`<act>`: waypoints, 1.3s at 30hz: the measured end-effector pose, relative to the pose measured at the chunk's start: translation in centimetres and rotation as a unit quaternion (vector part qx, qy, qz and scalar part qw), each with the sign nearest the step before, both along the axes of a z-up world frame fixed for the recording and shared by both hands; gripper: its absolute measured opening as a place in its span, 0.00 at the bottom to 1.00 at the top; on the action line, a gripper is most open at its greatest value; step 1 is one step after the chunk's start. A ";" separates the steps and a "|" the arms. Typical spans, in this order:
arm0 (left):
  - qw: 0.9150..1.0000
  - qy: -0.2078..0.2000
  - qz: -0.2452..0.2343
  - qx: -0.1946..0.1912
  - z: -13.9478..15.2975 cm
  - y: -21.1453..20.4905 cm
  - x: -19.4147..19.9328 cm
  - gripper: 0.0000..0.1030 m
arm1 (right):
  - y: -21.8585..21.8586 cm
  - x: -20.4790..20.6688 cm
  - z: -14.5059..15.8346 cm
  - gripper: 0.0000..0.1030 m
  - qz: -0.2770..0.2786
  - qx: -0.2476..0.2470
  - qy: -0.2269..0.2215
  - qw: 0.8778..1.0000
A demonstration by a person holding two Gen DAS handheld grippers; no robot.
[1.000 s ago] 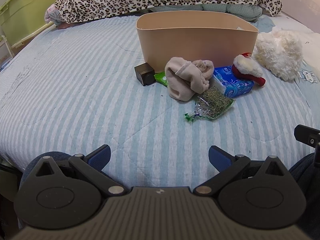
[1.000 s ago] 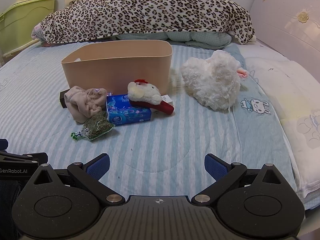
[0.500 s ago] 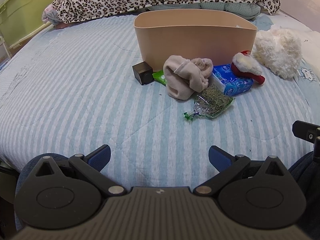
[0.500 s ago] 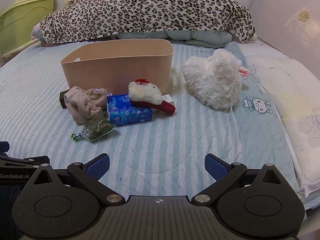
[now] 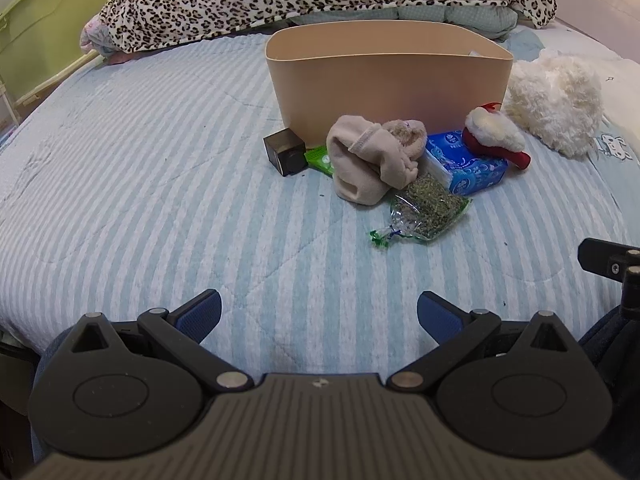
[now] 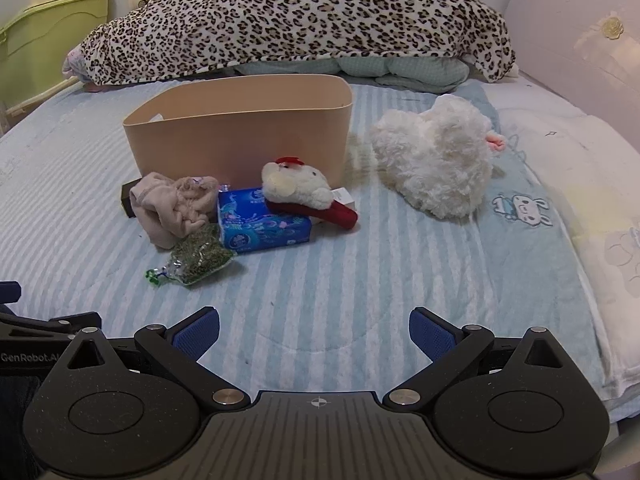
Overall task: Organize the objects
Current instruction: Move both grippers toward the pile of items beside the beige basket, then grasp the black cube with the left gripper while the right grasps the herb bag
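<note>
1. The loose items lay in a cluster at the centre of both views, on the striped bed [image 5: 160, 200], right in front of the tan bin [image 5: 388, 84] that they were presumably meant to go into.
2. The beige sock bundle [image 5: 368, 160] looked soft and light; it would likely crush under the pads, so a pinch across its thick middle fold seemed safest.
3. The herb packet [image 5: 424, 212] was clear, crinkly plastic, probably slippery; its sealed green end at the lower left looked like the firmest place to grip.
4. The blue tissue pack [image 6: 262, 224] looked light and squashy, best taken across its short side. The small plush toy [image 6: 304, 194] rested on top of it, so it would probably need lifting first.
5. The dark cube [image 5: 286, 151] seemed rigid and easy to grip by opposite faces.
6. The left gripper [image 5: 319, 312] was spread wide, held nothing, and hung over bare bedding well short of the cluster.
7. The right gripper [image 6: 314, 326] was likewise wide apart and empty, touching nothing.
</note>
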State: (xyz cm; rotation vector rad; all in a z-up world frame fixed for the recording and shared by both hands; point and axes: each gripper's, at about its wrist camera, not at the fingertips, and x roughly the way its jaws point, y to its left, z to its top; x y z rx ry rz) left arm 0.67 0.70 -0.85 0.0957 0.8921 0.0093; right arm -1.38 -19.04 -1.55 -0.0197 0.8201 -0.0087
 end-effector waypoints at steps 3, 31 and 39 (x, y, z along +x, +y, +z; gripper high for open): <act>1.000 -0.005 -0.006 0.003 0.2 0.3 0.7 1.00 | 0.5 0.7 0.0 1.00 0.008 0.002 0.001 1.000; 0.994 -0.036 -0.099 0.006 -5.7 9.1 17.6 1.00 | 6.2 11.6 -6.4 0.78 0.050 0.063 0.069 0.994; 0.989 -0.039 -0.138 -0.032 -7.8 9.6 19.2 1.00 | 7.8 12.6 -6.9 0.71 0.054 0.084 0.072 0.992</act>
